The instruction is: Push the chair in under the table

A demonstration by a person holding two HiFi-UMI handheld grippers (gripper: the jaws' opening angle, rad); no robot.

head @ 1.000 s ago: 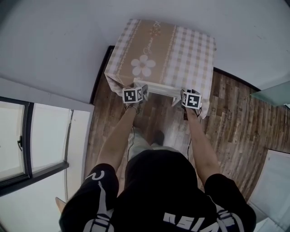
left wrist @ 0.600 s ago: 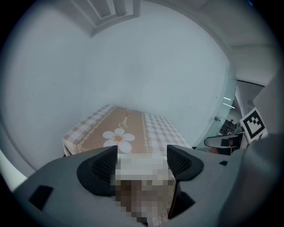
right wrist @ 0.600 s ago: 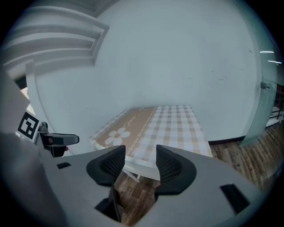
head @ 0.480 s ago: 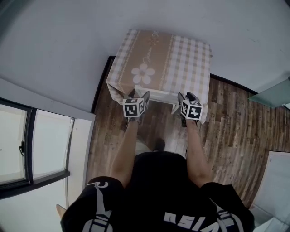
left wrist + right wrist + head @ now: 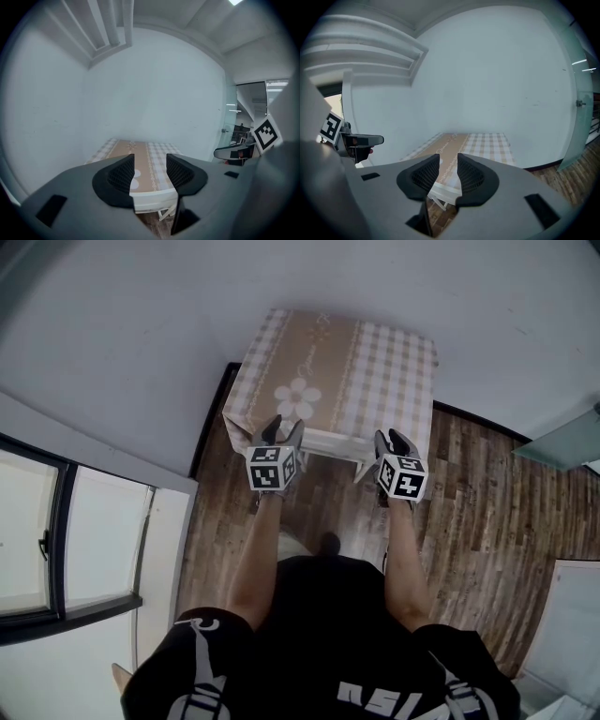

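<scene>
Cloth-covered table (image 5: pixel 375 362); seemingly wooden floor (image 5: pixel 478 493).

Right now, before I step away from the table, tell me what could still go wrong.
1. The tablecloth hangs right by the chair back; a shove could bunch or drag it.
2. The left gripper and right gripper hover near the cloth's edge. Their jaws have just been closing with nothing between them. Dipping forward, they might snag it.

A window (image 5: pixel 103 540) adjoins the grey wall (image 5: pixel 122 334) above wood-plank floor (image 5: pixel 487 493).
</scene>
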